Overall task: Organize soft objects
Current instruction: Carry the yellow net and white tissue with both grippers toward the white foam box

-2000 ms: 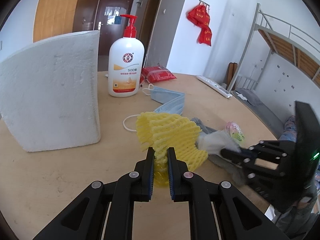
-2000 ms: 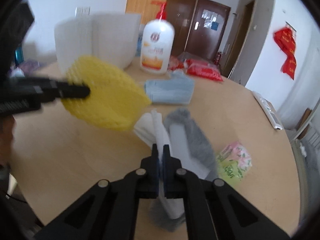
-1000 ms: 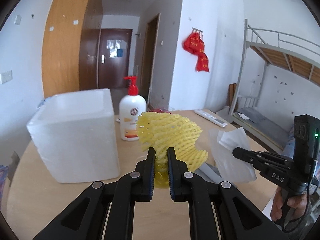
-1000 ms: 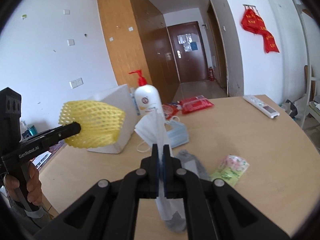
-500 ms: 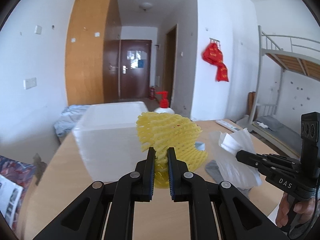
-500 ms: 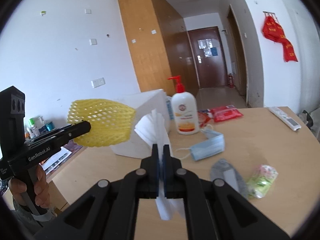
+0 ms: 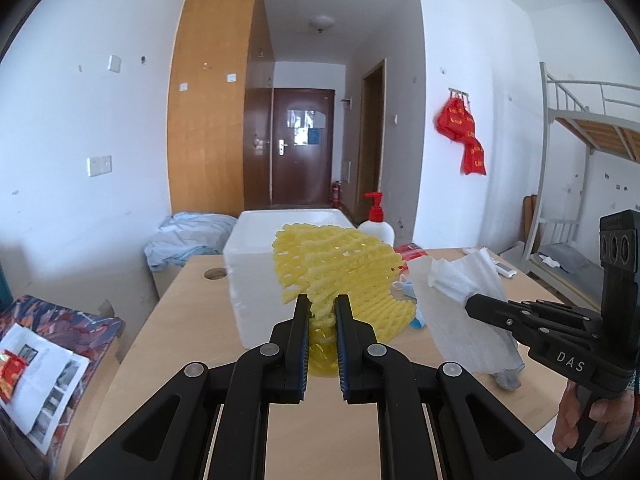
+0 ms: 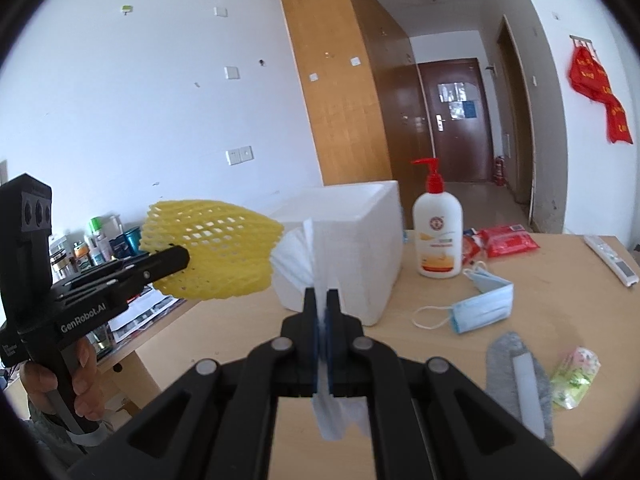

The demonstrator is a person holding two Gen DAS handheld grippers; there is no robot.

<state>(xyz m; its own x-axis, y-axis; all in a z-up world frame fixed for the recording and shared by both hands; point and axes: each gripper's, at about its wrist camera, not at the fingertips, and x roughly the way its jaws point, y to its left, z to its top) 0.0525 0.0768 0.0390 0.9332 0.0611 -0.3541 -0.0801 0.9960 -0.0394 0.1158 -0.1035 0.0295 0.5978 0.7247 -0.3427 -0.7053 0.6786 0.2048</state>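
Daylit dormitory room with white walls and a wooden table

White walls (image 7: 80, 120) carry switches and sockets; a tall wooden cupboard (image 7: 212, 92) stands at eleven o'clock in the left view, and beside it a short hallway ends in a dark brown door (image 7: 302, 144) at twelve o'clock, with a round ceiling lamp (image 7: 321, 23) above. Red hangings (image 7: 464, 140) dangle from wall hooks at two o'clock. A metal bunk bed (image 7: 588, 128) fills three o'clock. The pale wooden table (image 8: 520, 272) spreads across the lower half, and rumpled blue bedding (image 7: 188, 236) lies at nine o'clock.
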